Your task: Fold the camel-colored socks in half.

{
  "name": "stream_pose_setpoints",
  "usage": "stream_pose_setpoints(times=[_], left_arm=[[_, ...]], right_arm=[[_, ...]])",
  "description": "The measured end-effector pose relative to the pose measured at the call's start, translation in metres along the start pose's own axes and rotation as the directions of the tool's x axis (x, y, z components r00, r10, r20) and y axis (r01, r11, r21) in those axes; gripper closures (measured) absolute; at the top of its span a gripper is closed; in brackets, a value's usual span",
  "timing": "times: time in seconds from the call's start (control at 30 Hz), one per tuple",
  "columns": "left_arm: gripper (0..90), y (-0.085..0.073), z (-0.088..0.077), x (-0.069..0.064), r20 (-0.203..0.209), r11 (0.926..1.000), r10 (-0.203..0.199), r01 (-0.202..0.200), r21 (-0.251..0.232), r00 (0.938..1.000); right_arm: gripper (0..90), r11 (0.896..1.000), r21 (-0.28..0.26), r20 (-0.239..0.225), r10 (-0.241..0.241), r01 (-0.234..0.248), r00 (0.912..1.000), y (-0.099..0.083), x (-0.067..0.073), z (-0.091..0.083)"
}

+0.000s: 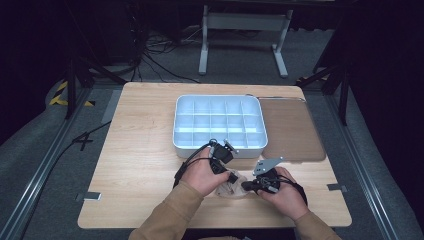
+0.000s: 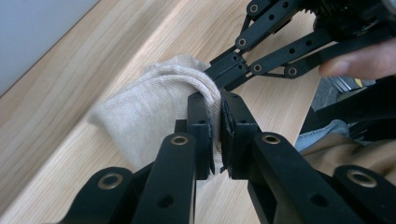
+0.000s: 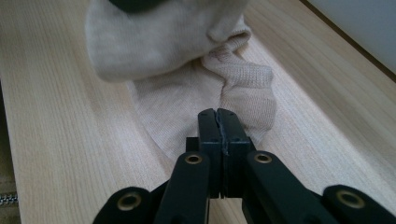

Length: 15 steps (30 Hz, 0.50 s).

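A beige sock (image 1: 229,190) lies bunched on the wooden table (image 1: 145,150) near its front edge, between the two hands. My left gripper (image 1: 232,177) comes at it from the left and is shut on a raised fold of the sock (image 2: 149,107), with fabric pinched between the pads of my left gripper (image 2: 215,100). My right gripper (image 1: 245,186) reaches in from the right. Its jaws are pressed together at the ribbed edge of the sock (image 3: 163,46), and the cloth bunches toward the tips of my right gripper (image 3: 218,113). That right gripper (image 2: 217,70) meets the same fold in the left gripper view.
A white divided tray (image 1: 220,147) with several compartments stands just beyond the hands. A brown mat (image 1: 292,130) lies to its right. Bare wood stretches to the left of the tray and along the front edge.
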<state>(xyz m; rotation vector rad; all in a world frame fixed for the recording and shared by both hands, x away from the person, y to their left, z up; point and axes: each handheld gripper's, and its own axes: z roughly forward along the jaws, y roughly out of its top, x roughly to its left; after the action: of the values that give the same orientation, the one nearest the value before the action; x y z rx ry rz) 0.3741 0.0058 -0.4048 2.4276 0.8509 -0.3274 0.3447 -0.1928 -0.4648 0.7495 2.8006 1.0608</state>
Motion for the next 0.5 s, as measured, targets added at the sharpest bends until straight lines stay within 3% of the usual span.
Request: stream_pose_setpoints(times=[0.27, 0.5], left_arm=[[83.1, 0.006, 0.015, 0.001, 0.007, 0.9997, 0.012, -0.012, 0.019, 0.9999], [80.8, 0.006, 0.02, 0.002, -0.001, 0.9998, -0.002, 0.002, 0.019, 1.0]], right_arm=[[90.0, 1.0, -0.009, 0.003, -0.001, 0.001, 1.0, -0.001, 0.0, 0.0], [86.3, 1.0, -0.002, 0.003, -0.002, 0.002, 1.0, 0.0, 0.002, -0.003]])
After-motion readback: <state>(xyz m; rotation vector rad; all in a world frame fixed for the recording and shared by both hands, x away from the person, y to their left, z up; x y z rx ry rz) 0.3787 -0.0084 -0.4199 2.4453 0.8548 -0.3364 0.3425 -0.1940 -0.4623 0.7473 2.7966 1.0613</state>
